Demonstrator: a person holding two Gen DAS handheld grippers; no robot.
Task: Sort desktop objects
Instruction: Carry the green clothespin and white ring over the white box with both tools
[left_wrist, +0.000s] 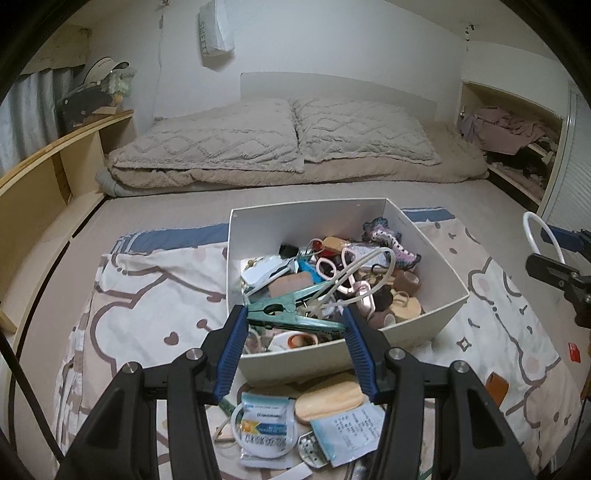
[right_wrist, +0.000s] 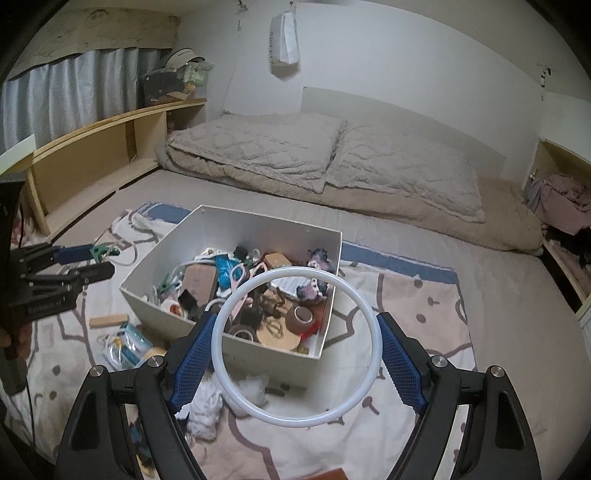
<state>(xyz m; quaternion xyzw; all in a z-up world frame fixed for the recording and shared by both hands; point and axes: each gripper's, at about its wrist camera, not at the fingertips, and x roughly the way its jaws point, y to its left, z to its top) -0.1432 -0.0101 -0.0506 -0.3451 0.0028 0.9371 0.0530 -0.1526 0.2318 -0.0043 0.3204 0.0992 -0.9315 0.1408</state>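
Observation:
A white box (left_wrist: 424, 325) (right_wrist: 155, 254) full of small clutter stands on a patterned sheet. My left gripper (left_wrist: 293, 317) is shut on a green clothes peg (left_wrist: 291, 314), held level over the box's near edge, with a white cord looped over it. My right gripper (right_wrist: 297, 343) is shut on a white plastic ring (right_wrist: 365, 302), held by its left and right sides in front of the box. The ring also shows in the left wrist view (left_wrist: 532, 236) at the far right.
Packets (left_wrist: 264, 432), a wooden piece (left_wrist: 330, 400) and a receipt lie on the sheet before the box. A white cloth wad (right_wrist: 207, 406) lies near my right gripper. Folded bedding (left_wrist: 273, 144) lies behind. Wooden shelves (right_wrist: 92, 147) run along the left.

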